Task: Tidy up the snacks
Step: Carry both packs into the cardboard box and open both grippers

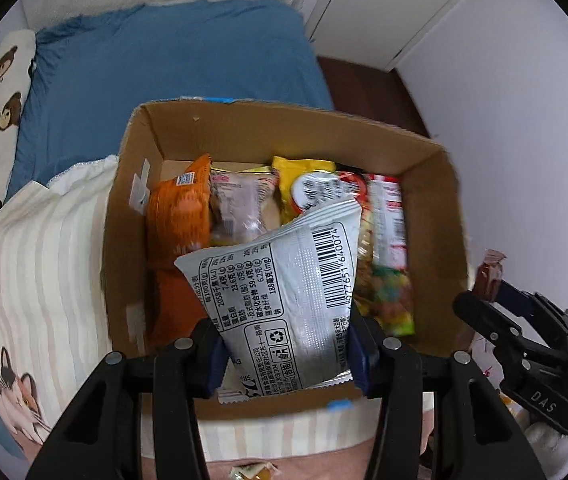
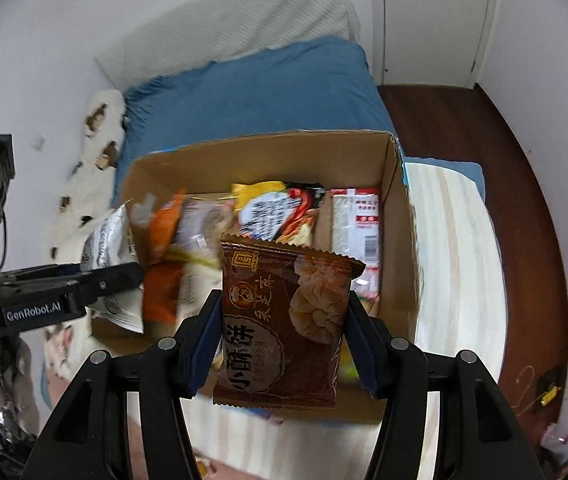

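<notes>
Snack packets over the cardboard box (image 1: pixel 244 128): silver packet (image 1: pixel 284 280) in left gripper (image 1: pixel 284 356), brown packet (image 2: pixel 284 320) in right gripper (image 2: pixel 284 344).

- On the silver snack packet (image 1: pixel 284 292) clamped in your left gripper (image 1: pixel 287 354) you can read a barcode with the digits 97765 and 640074, a nutrition table giving 2058, 7.4, 23.6, 0, 59.4, 6.2 and 188, and a recycling sign.
- On the brown pastry packet (image 2: pixel 284 320) pinched in your right gripper (image 2: pixel 282 340), large characters read 小酥饼.
- Left of the brown pastry packet, the black gripper body (image 2: pixel 32 314) says "GenRobot.AI".
- Right of the silver snack packet, the other gripper's black housing (image 1: pixel 544 400) carries the letters "DAS".
- The remaining packet print in the cardboard box (image 1: pixel 432 216) is too blurred for you to read.
</notes>
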A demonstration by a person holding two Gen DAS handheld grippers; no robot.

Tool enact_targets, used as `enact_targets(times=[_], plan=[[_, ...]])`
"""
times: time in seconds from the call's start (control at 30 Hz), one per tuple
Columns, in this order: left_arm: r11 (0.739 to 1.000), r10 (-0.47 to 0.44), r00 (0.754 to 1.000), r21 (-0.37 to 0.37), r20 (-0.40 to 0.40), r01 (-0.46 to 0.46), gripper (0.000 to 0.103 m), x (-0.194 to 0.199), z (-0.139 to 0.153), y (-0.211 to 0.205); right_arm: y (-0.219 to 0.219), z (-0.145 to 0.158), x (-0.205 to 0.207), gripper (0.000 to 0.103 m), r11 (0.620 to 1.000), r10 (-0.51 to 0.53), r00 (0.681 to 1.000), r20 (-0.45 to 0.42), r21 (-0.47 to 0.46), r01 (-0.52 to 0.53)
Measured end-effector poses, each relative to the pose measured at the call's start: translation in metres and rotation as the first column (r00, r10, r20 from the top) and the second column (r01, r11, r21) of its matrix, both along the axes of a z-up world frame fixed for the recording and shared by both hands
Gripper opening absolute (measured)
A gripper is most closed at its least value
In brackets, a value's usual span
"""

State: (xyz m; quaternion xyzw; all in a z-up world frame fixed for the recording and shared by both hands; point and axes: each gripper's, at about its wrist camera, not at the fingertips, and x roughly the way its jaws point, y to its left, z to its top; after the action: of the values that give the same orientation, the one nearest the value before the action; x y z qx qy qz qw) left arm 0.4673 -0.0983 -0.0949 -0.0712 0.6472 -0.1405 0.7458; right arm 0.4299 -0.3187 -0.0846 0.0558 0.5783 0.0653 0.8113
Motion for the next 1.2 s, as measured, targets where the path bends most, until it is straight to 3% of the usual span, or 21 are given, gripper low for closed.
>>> enact_targets(times=[0.3, 0.33, 0.37, 0.4, 0.43, 0.5, 0.7, 0.97, 1.2], plan=[[0.998, -0.015, 0.998, 0.065, -0.060, 0.019, 0.047, 0.030, -0.041, -0.011, -0.002, -0.059, 0.038, 0.062, 0.999, -0.041, 0.996, -0.083, -0.021, 0.039], [0.995, -0.007, 0.998, 0.096, -0.069, 0.014, 0.047, 0.032, -0.046, -0.012, -0.004, -0.064, 0.043, 0.070, 0.999, -0.048, 0.993, -0.109, -0.020, 0.046], [0.995, 0.002, 0.997, 0.097, -0.073, 0.005, 0.049, 0.033, -0.047, -0.011, -0.005, -0.068, 0.046, 0.088, 0.998, -0.056, 0.991, -0.124, -0.020, 0.054], [0.996, 0.008, 0.997, 0.087, -0.072, -0.002, 0.056, 0.034, -0.048, -0.010, -0.006, -0.070, 0.047, 0.094, 0.998, -0.062, 0.990, -0.130, -0.020, 0.060], [0.996, 0.011, 0.998, 0.087, -0.065, -0.005, 0.073, 0.034, -0.048, -0.010, -0.006, -0.071, 0.048, 0.097, 0.998, -0.059, 0.989, -0.132, -0.023, 0.057], [0.994, -0.001, 0.999, 0.108, -0.047, 0.006, 0.090, 0.034, -0.049, -0.011, -0.006, -0.071, 0.046, 0.097, 0.998, -0.056, 0.989, -0.140, -0.035, 0.052], [0.995, -0.001, 1.000, 0.103, -0.021, 0.003, 0.098, 0.033, -0.052, -0.010, -0.010, -0.075, 0.039, 0.098, 0.997, -0.066, 0.987, -0.149, -0.058, 0.058], [0.995, 0.006, 0.998, 0.103, 0.062, -0.012, 0.099, 0.004, -0.030, -0.006, -0.006, -0.066, 0.019, 0.098, 0.995, -0.058, 0.991, -0.118, -0.082, 0.049], [0.986, 0.010, 0.977, 0.158, 0.213, -0.044, 0.099, -0.032, -0.007, -0.005, -0.002, -0.051, -0.007, 0.098, 0.994, -0.054, 0.997, -0.049, -0.097, 0.049]])
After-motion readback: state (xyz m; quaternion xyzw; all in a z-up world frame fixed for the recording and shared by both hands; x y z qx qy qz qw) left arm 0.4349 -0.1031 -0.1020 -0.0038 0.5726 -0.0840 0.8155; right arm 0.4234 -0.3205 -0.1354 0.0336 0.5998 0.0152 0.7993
